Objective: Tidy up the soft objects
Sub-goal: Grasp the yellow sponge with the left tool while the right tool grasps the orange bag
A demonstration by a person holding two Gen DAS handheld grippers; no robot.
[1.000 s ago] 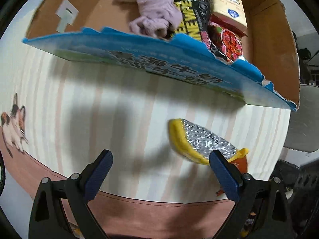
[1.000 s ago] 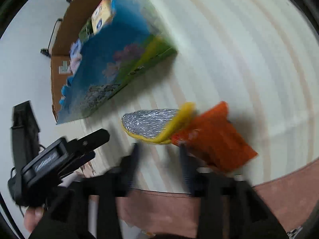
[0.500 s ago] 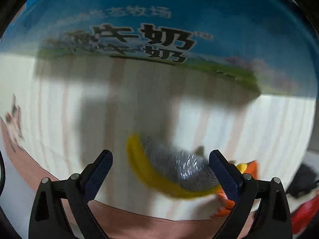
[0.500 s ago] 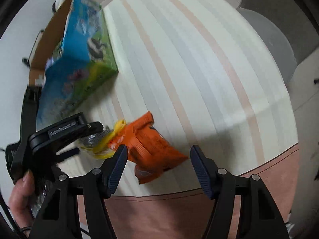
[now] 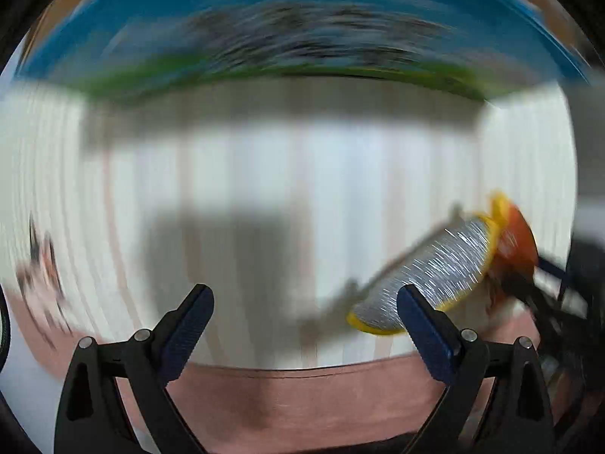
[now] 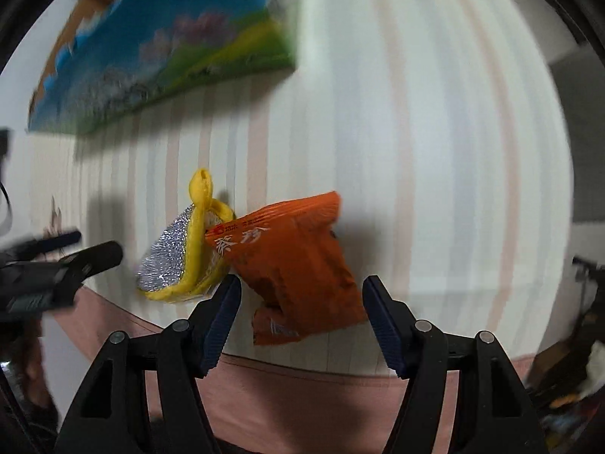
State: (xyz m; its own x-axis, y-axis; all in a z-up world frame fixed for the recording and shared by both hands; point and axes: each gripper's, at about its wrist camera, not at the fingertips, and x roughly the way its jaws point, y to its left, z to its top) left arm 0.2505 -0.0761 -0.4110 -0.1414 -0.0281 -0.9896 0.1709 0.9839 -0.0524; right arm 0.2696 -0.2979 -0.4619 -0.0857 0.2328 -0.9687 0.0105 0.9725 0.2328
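While both stood wide, empty | right hand-held gripper (image 6: 300, 314) was poised astride orange packet (image 6: 293, 265) | squeeze advised mid-pack, scrubber (image 6: 177, 257) excluded | left hand-held gripper (image 5: 304, 323) unengaged

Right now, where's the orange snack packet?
On the striped tablecloth near its front edge, straight ahead of the open right gripper, touching the yellow-rimmed silver scrubber on its left.

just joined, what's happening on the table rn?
A person holds two handheld grippers, both open and empty. The right gripper is lined up around the orange snack packet; the left gripper sits beside the yellow-rimmed silver scrubber touching that packet. The printed box stands behind them on the striped tablecloth.
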